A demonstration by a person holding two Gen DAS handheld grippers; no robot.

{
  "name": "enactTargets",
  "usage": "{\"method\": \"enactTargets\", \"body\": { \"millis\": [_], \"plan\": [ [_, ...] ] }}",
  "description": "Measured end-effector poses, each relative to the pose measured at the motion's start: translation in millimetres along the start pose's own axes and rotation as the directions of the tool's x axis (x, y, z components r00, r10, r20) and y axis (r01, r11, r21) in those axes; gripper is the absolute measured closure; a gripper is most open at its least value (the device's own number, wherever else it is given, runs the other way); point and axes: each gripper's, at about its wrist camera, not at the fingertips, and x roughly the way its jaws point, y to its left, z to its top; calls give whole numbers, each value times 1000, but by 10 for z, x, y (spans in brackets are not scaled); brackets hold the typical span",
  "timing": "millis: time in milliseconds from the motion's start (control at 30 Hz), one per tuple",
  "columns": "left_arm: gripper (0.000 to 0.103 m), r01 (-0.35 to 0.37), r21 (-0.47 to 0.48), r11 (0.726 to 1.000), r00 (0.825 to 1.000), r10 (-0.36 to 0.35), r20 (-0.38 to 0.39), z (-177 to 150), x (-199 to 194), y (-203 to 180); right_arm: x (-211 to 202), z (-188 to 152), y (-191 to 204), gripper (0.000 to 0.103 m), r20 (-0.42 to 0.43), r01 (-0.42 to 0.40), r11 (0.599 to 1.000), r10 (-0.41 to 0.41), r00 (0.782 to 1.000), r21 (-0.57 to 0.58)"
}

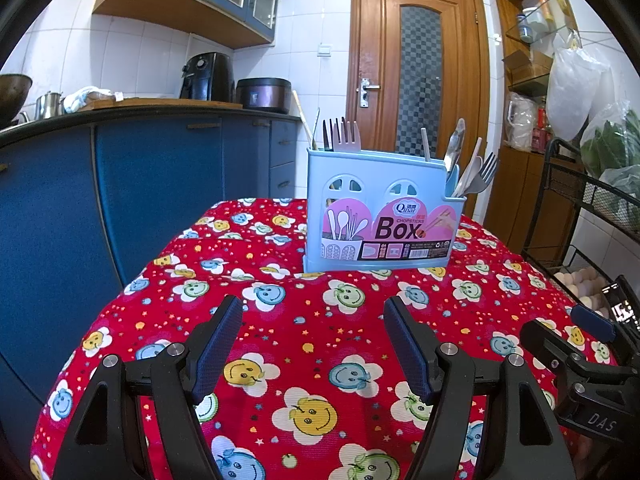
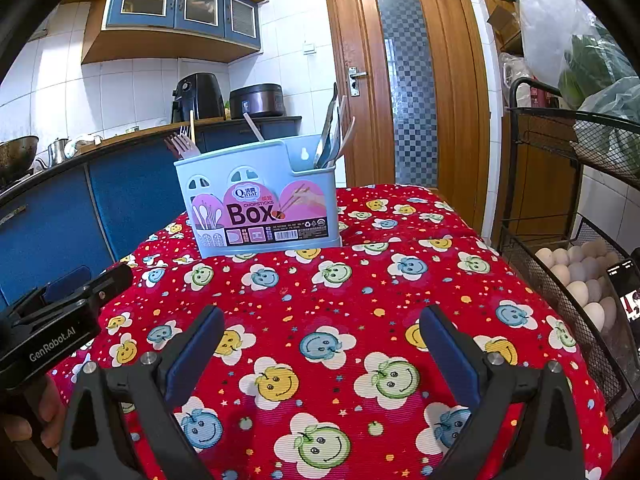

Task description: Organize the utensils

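1. Kitchen surroundings frame the scene: blue cabinets (image 1: pixel 160 184), a wooden door (image 1: pixel 420 80) and a wire rack (image 2: pixel 568 248) holding eggs stand around a desk (image 1: pixel 312 320) covered in a red cloth printed with smiling flowers.
2. Toward the far side of that desk stands the pale blue utensil box (image 1: pixel 380 216), upright, its pink label facing the cameras.
3. Utensils already stand in it: forks (image 1: pixel 344 136) in the left compartment, a single stick-like handle (image 1: pixel 425 145) toward the middle, and a mixed bunch of spoons and a fork (image 1: pixel 472 168) in the lower right pocket.
4. No loose utensil lies on any part of the red cloth that either view shows, so nothing seems to be waiting there to go in.
5. The left gripper (image 1: pixel 314 340) hovers above the near cloth with its jaws standing wide and nothing between them.
6. The right gripper (image 2: pixel 322 350) is likewise wide apart and empty, well short of the box.
7. My reading: either the sorting is essentially finished, or the remaining work is regrouping the mixed right pocket by type; the pictures alone cannot settle which.
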Motion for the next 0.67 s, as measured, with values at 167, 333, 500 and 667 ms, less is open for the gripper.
{"method": "enactTargets", "body": {
  "millis": [167,333,500,667],
  "plan": [
    [29,2,0,1000,1000,-2,4,0,-3,-14,-2,-1,3,3,0,0,1000,0,1000,1],
    [29,2,-2,1000,1000,-2,3,-1,-2,-17,-2,-1,1,3,0,-1,1000,1,1000,2],
    [29,3,-2,1000,1000,-3,-5,-4,11,-7,2,3,-2,3,0,-3,1000,3,1000,5],
    [29,9,-5,1000,1000,-9,-6,0,10,9,-2,1,-4,3,-1,0,1000,0,1000,4]
  ]
}}
